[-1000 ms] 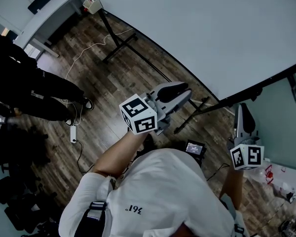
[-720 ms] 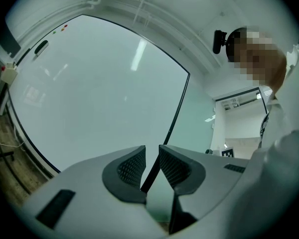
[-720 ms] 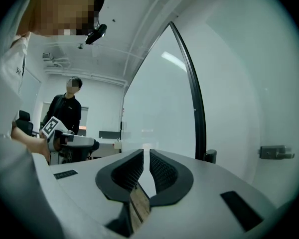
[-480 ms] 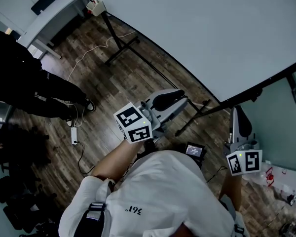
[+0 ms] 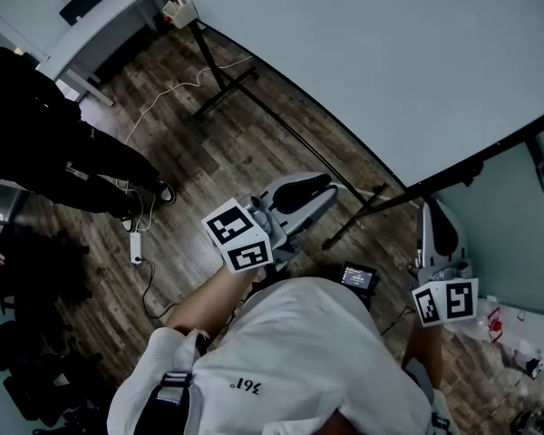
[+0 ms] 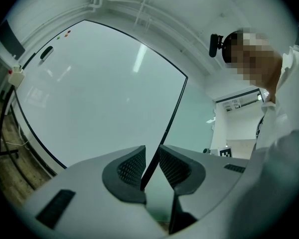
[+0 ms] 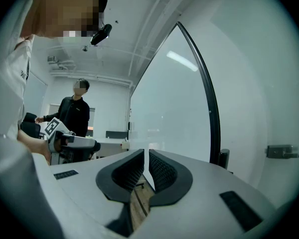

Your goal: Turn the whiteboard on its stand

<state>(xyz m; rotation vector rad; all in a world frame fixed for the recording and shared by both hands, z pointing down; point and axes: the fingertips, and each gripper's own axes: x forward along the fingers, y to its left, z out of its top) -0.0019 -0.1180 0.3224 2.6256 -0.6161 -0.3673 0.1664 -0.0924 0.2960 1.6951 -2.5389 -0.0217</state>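
The big whiteboard [image 5: 390, 62] fills the upper right of the head view, on a black stand [image 5: 254, 107] with feet on the wood floor. My left gripper [image 5: 334, 185] hangs short of the board's lower edge, its jaws down to a narrow slit with nothing in them. In the left gripper view, the left gripper [image 6: 150, 156] points at the board's face [image 6: 104, 93] and dark right edge. The right gripper [image 5: 432, 207] sits just below the board's lower right corner, shut and empty. In the right gripper view, the right gripper [image 7: 146, 161] looks along the board [image 7: 174, 103], edge-on.
A person in black [image 5: 45, 125] stands at the left beside a white table [image 5: 82, 25]. A power strip [image 5: 134, 245] with a white cable lies on the floor. A small device with a lit screen [image 5: 357, 275] sits near my feet. The wall [image 5: 517, 207] is close on the right.
Both grippers have drawn back toward my body, away from the whiteboard's lower edge and corner. The board looks unmoved.
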